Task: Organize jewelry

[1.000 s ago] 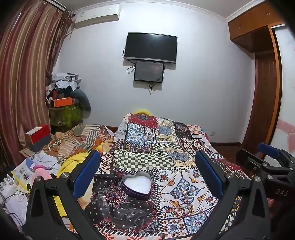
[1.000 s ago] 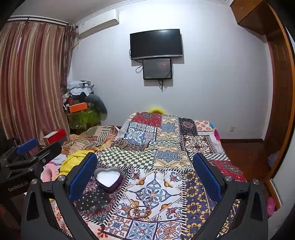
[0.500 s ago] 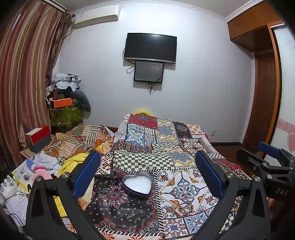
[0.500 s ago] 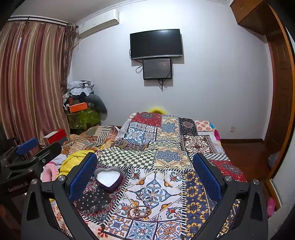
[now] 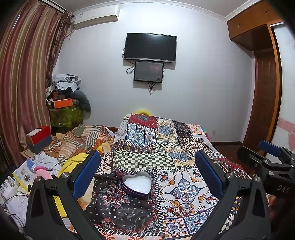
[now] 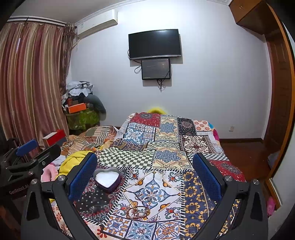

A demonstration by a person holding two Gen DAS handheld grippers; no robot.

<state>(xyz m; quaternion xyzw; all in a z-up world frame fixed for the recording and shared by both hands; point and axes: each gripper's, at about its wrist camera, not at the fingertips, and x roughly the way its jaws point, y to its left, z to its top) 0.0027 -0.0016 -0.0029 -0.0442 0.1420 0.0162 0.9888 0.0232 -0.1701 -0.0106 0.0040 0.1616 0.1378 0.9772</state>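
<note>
Here both tongs, left (image 5: 147,173) and right (image 6: 144,172), gape empty above the quilt (image 6: 166,147)

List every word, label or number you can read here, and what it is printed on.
"DAS": body of the right gripper, cut off at the frame edge.
"GenRobot.A": body of the left gripper, partly hidden.
Air conditioner label: too small to read.
Booklet: print blurred.

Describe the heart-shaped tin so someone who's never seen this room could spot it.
Find the patchwork bedspread under the wall-mounted TV. On its near end sits the heart-shaped tin: open, dark purple walls, white inside, the only solid container on the cloth.
</note>
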